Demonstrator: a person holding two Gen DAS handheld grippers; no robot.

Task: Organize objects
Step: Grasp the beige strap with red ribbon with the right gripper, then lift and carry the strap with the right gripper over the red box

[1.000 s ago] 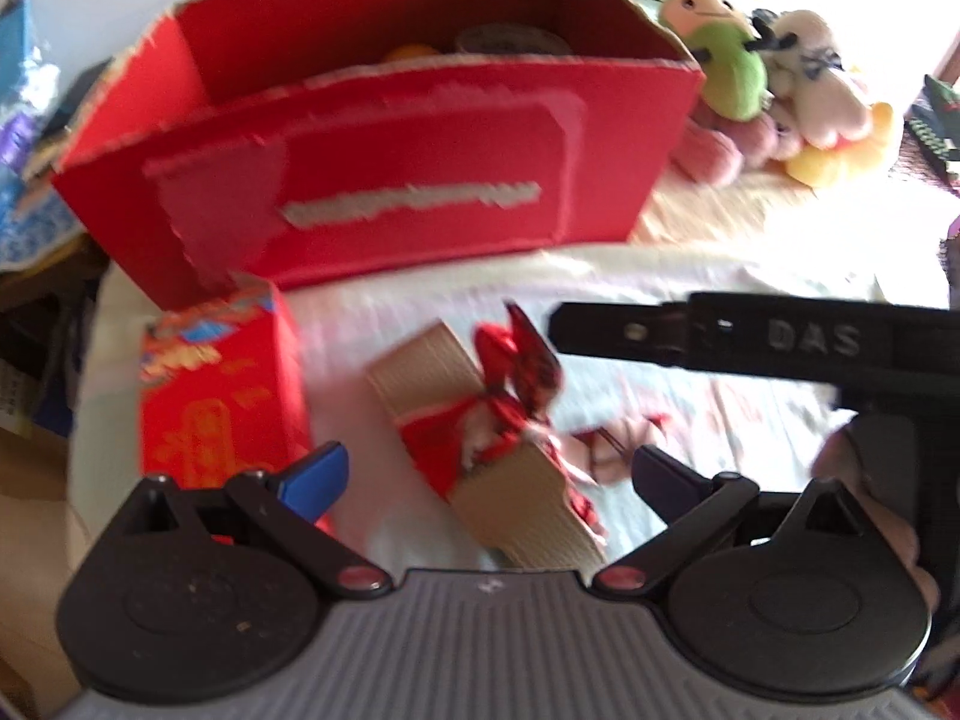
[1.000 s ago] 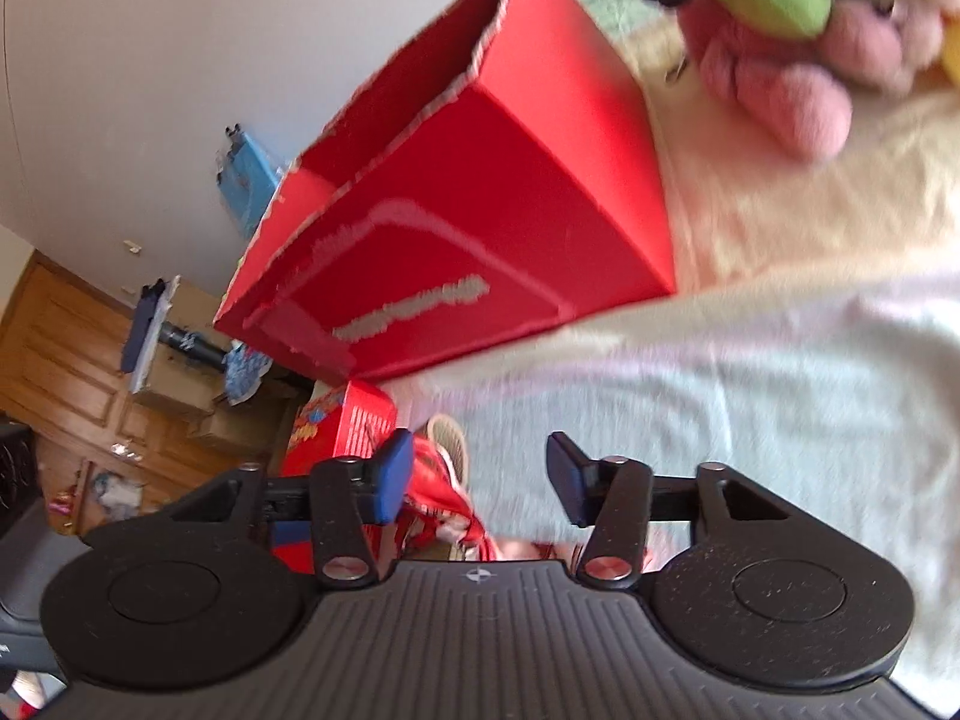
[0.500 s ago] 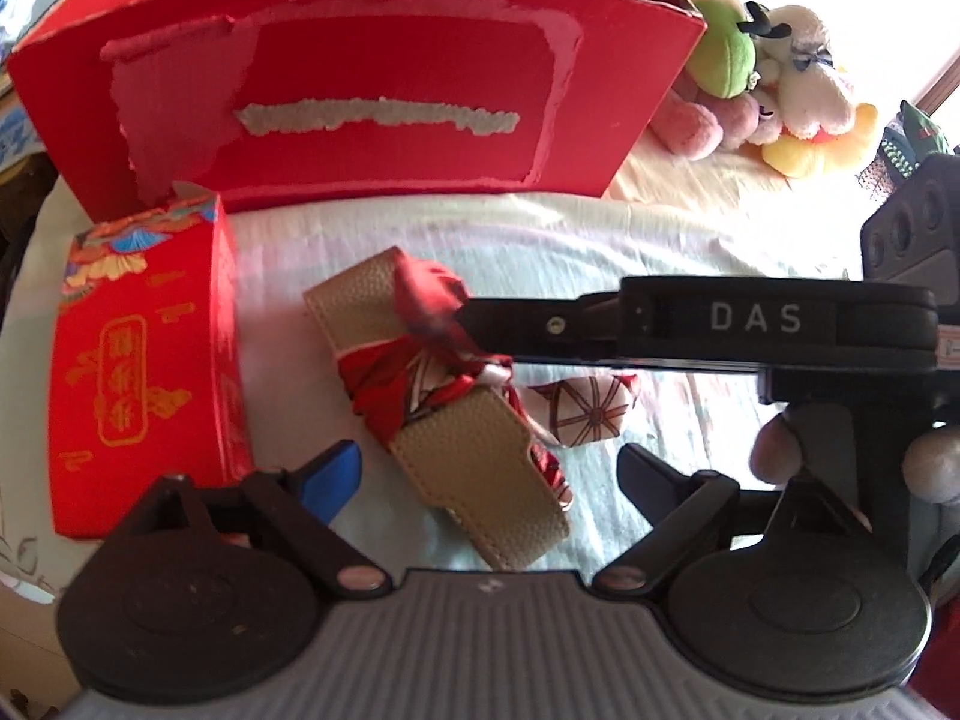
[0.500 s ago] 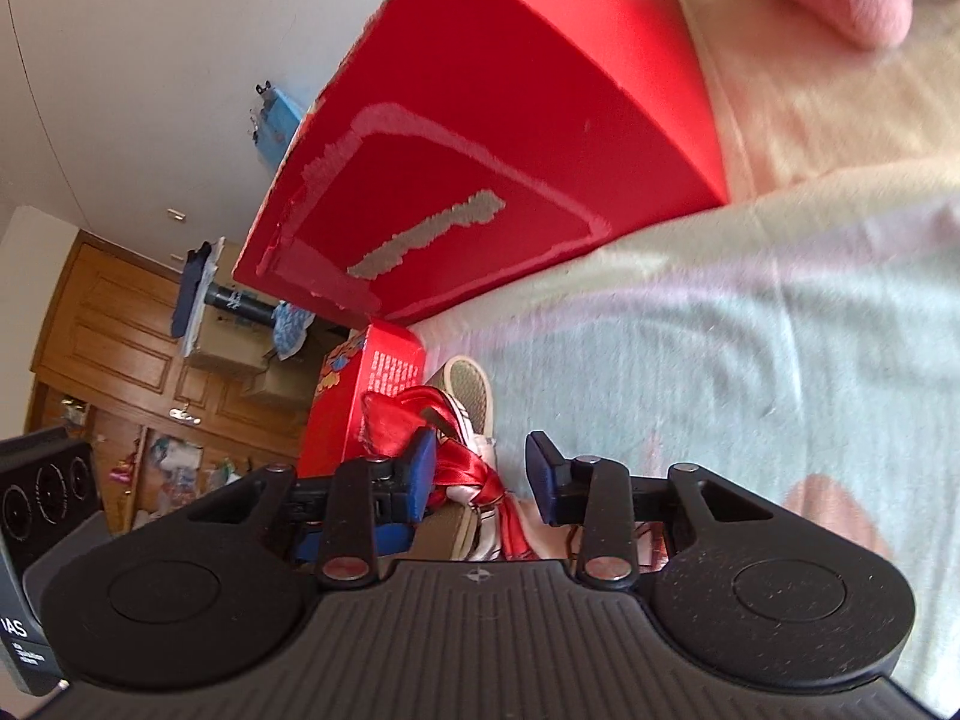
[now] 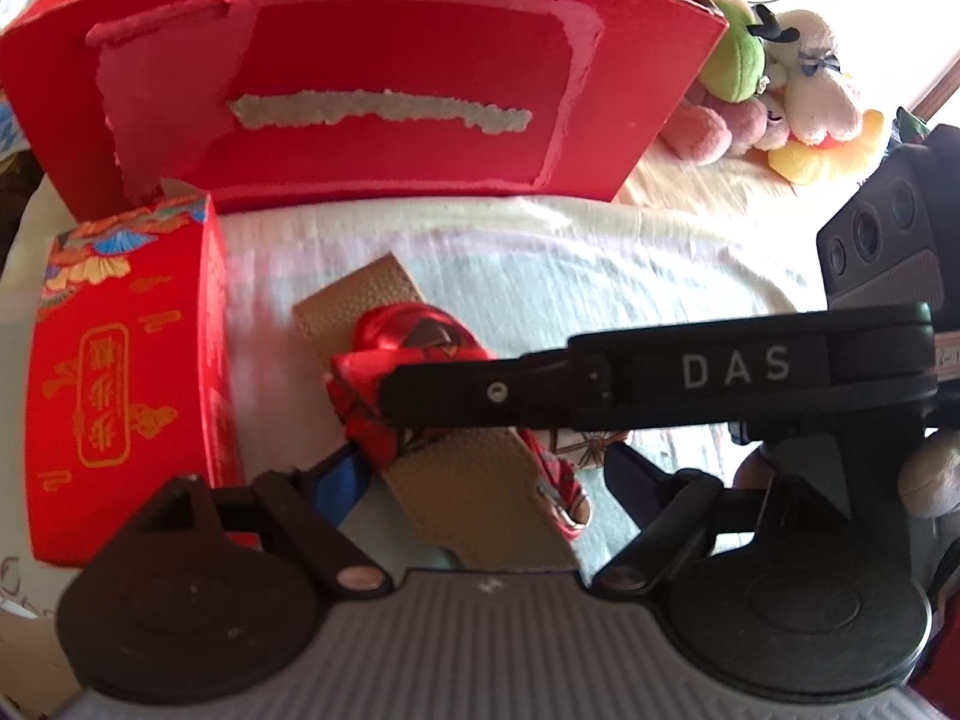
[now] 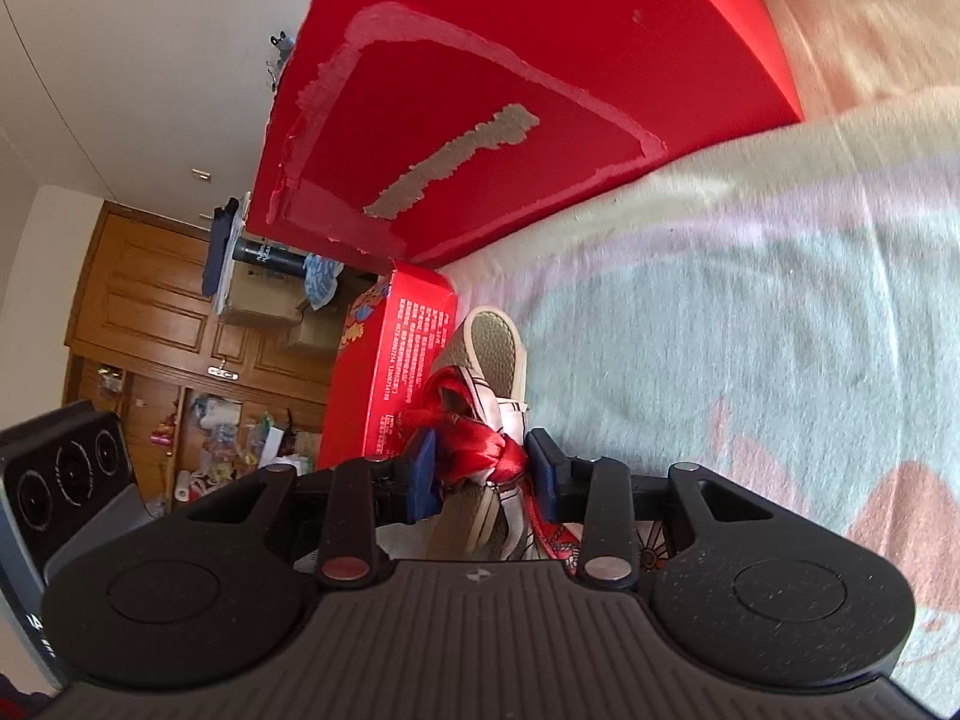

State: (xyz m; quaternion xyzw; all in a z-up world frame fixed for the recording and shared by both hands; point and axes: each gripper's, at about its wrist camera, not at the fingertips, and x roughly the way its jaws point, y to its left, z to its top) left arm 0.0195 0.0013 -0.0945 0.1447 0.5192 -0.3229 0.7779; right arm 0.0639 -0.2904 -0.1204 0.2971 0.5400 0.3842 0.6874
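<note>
Pale patterned cloth (image 5: 600,276) covers our work surface, with the big red cardboard box (image 5: 384,90) at its far edge and plush toys (image 5: 780,90) just beside that box. In front of the box lies the tan pouch (image 5: 360,294) tied with a red ribbon (image 6: 480,456), and a small red carton (image 5: 120,360) stands just beside it. We clench our right gripper (image 6: 480,471) on the ribbon knot, while our left gripper (image 5: 480,474) sits spread wide around the pouch's near end.
</note>
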